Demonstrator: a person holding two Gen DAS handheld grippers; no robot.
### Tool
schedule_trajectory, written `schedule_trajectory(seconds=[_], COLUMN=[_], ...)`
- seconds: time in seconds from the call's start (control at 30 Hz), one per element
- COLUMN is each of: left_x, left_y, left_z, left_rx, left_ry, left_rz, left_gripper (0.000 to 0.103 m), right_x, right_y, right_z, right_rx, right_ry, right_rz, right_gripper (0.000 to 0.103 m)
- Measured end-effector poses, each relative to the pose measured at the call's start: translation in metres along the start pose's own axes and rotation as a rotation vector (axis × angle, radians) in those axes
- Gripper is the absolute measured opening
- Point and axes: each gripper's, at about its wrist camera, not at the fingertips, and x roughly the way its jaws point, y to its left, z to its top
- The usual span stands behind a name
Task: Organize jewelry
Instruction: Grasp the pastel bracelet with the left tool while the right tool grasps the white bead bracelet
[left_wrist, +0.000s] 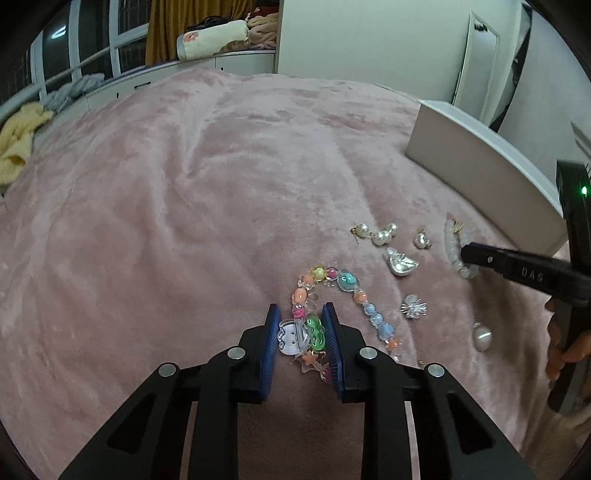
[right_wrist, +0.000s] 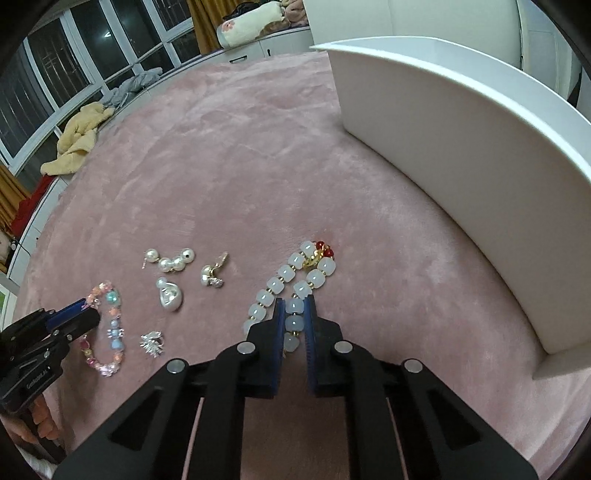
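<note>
A colourful bead bracelet (left_wrist: 343, 282) lies on the pink blanket (left_wrist: 184, 221); it also shows in the right wrist view (right_wrist: 112, 321). My left gripper (left_wrist: 301, 314) is shut on its near charms, a clear cat charm and a green bead. A white bead bracelet (right_wrist: 295, 277) with red and gold beads lies near the white box (right_wrist: 461, 147). My right gripper (right_wrist: 295, 306) is shut on one strand of it. In the left wrist view the right gripper (left_wrist: 465, 254) sits on that white bracelet (left_wrist: 452, 240).
Loose pieces lie between the two bracelets: a pearl cluster earring (right_wrist: 170, 260), a gold-and-pearl earring (right_wrist: 213, 275), a silver pearl pendant (right_wrist: 169, 295), a silver sparkly brooch (right_wrist: 152, 343) and a large pearl drop (left_wrist: 482, 336). The white box (left_wrist: 487, 173) stands at the right.
</note>
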Motion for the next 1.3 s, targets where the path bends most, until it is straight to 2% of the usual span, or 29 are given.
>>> schedule_trajectory(seconds=[0.4,0.7,0.9,1.3], left_x=[-0.044,-0.077,-0.100,-0.134], left_y=[-0.009,-0.034,-0.063,-0.142], left_z=[0.014,0.035,0.060,0.124], left_rx=[-0.011,0.036,0.094,0.170], left_ry=[-0.095,-0.146,-0.191,-0.266], left_rz=[-0.062,-0.082,-0.090,-0.130], left_gripper=[0.028,0.028,0.028,0.028], right_x=[-0.055,-0.106,-0.149,-0.233], right_y=[0.010,0.012,0.009,-0.024], right_z=[0.010,0.016,0.026,0.047], right_rx=[-0.021,-0.035,-0.055,-0.075], right_ry=[-0.103,-0.184,-0.262,-0.383], right_rz=[0.023,0.041,0.031,-0.064], right_gripper=[0.011,0.011,0.011,0.011])
